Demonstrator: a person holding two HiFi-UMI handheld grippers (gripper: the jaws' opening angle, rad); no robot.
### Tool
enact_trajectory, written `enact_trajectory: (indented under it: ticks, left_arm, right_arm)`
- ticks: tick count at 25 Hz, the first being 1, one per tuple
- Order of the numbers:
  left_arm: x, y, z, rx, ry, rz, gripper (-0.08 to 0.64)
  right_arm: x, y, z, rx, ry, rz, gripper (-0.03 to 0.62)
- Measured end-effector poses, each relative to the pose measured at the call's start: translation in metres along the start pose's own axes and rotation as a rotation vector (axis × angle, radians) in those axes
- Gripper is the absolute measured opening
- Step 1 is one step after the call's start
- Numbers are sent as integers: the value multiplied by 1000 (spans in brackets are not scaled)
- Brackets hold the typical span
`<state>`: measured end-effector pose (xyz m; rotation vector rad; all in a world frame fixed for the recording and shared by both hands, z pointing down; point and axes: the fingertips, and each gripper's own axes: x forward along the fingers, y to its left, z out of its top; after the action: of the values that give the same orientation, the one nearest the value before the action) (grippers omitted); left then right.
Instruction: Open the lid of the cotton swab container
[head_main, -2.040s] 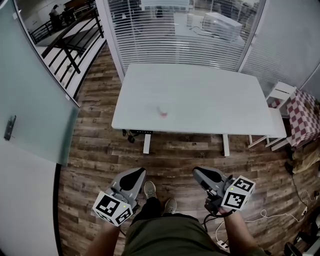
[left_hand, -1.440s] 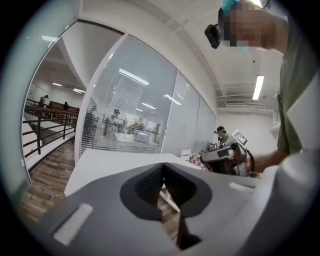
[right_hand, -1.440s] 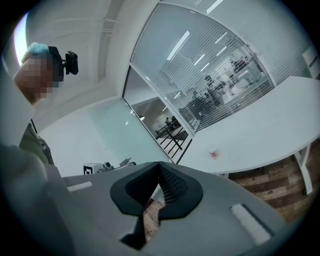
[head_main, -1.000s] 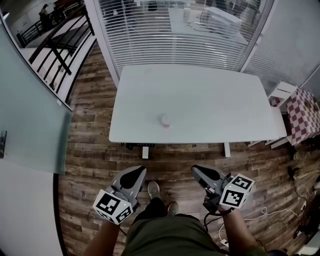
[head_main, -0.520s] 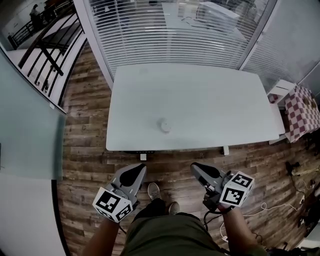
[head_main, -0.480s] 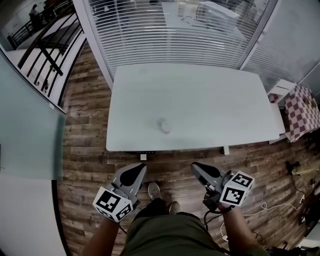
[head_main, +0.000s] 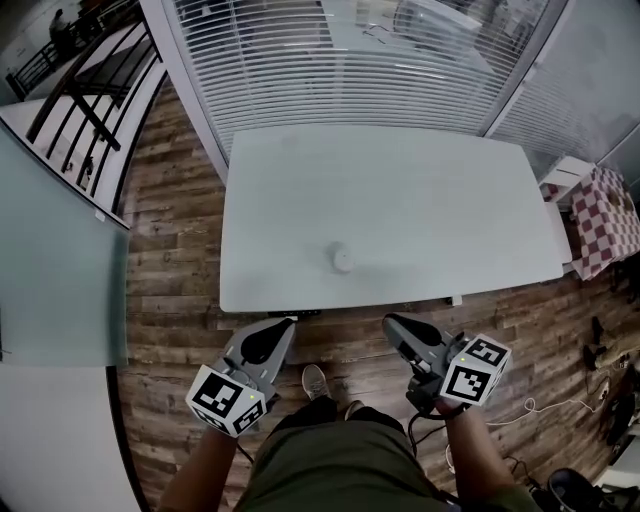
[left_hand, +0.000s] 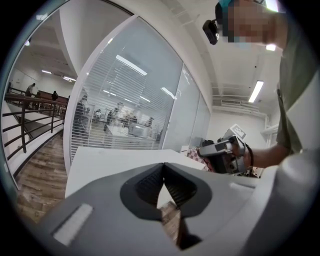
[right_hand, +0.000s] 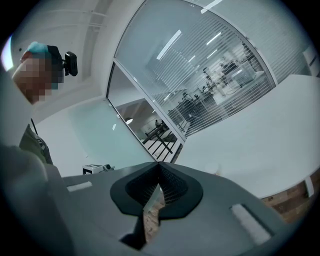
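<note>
White bench on a wood floor, with a blind-covered glass wall behind it. The left gripper and right gripper are both held low over the floor, just short of the bench's near edge and apart from each other. Each has its fingers pressed together with nothing between them. The small, round, pale container sits on the bench near its front edge, left of middle, well clear of both grippers
</note>
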<state>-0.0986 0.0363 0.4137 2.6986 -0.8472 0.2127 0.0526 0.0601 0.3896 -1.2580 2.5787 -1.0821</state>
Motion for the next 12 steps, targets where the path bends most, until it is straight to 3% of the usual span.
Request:
enact_trajectory:
  ticks: [12]
  left_arm:
    - [13,21,-9,3,29,-14,8]
  right_arm:
    - [17,-10,9,-2,-4,-20,9]
